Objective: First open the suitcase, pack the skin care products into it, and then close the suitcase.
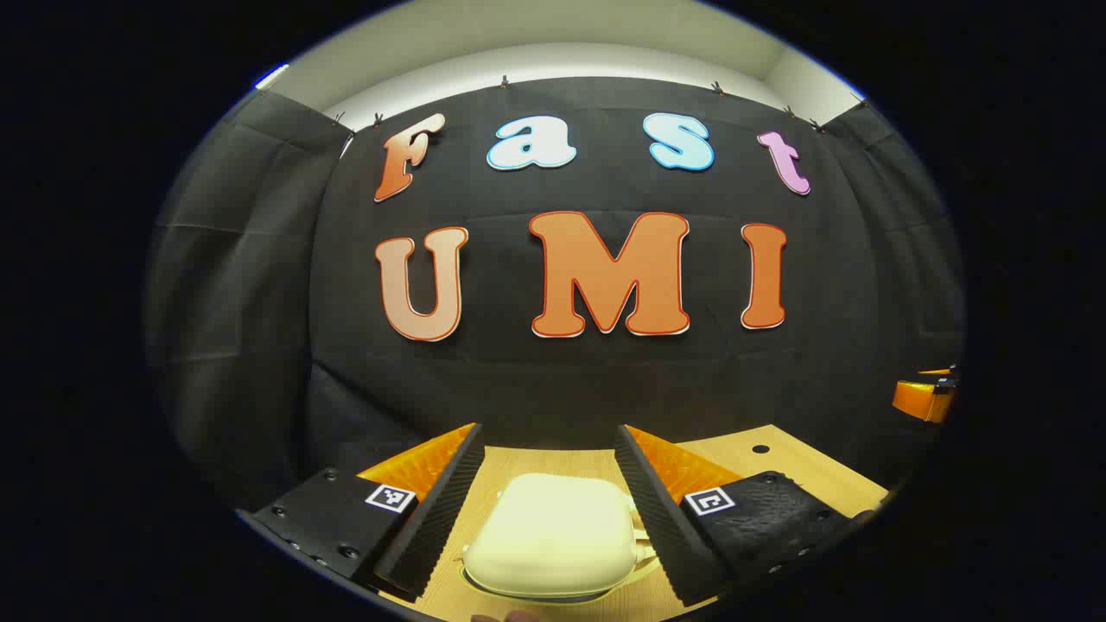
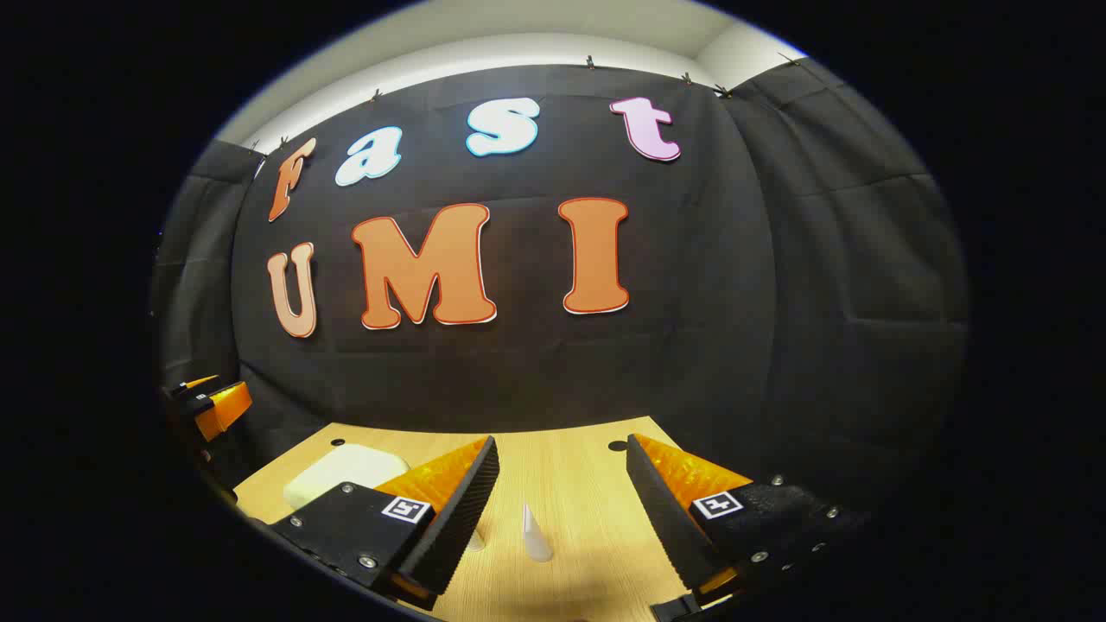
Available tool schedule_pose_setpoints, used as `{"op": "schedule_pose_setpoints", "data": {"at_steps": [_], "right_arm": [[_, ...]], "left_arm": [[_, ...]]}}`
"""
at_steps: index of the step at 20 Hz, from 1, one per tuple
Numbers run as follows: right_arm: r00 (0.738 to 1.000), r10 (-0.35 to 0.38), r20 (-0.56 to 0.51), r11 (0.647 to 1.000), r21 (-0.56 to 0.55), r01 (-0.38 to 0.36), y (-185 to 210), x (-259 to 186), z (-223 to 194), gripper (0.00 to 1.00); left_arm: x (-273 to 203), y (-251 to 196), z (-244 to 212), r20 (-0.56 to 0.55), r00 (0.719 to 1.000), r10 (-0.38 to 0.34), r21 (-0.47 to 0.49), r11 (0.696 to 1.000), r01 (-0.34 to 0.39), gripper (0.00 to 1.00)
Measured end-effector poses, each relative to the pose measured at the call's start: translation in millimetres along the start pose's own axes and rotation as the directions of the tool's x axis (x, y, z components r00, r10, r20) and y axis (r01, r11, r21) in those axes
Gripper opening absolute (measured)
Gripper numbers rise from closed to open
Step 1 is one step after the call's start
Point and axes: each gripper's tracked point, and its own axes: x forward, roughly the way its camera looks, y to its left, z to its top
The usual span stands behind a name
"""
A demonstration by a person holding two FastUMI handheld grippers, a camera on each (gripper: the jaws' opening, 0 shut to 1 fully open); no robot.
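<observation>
A small cream suitcase (image 1: 550, 536) lies shut on the wooden table (image 1: 804, 471), low in the left gripper view. My left gripper (image 1: 549, 441) hangs open above it, its two fingers straddling the case without touching. In the right gripper view the same suitcase (image 2: 343, 473) sits at the far left. A white cone-shaped skin care piece (image 2: 535, 533) stands upright on the table between the fingers of my open right gripper (image 2: 562, 449). Another small white item (image 2: 476, 542) peeks out beside the left finger, mostly hidden.
The other gripper's orange finger shows at the right edge of the left gripper view (image 1: 924, 397) and at the left edge of the right gripper view (image 2: 212, 404). Black cloth walls the table's back. Two small dark holes (image 2: 617, 446) mark the tabletop.
</observation>
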Motion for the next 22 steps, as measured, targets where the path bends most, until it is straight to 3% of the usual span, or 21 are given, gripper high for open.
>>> {"op": "schedule_pose_setpoints", "data": {"at_steps": [18, 22], "right_arm": [[1.0, -0.026, -0.006, 1.0, 0.0, 0.026, -11, -12, -3, 0.95], [0.999, -0.034, -0.011, 0.999, -0.007, 0.034, -14, -14, -6, 0.94]], "left_arm": [[-6, -11, 2, 0.008, 1.0, -0.019, 0.044, 0.999, 0.018, 0.94], [-7, -16, -6, -0.005, 1.0, -0.029, 0.079, 0.996, 0.029, 0.98]]}}
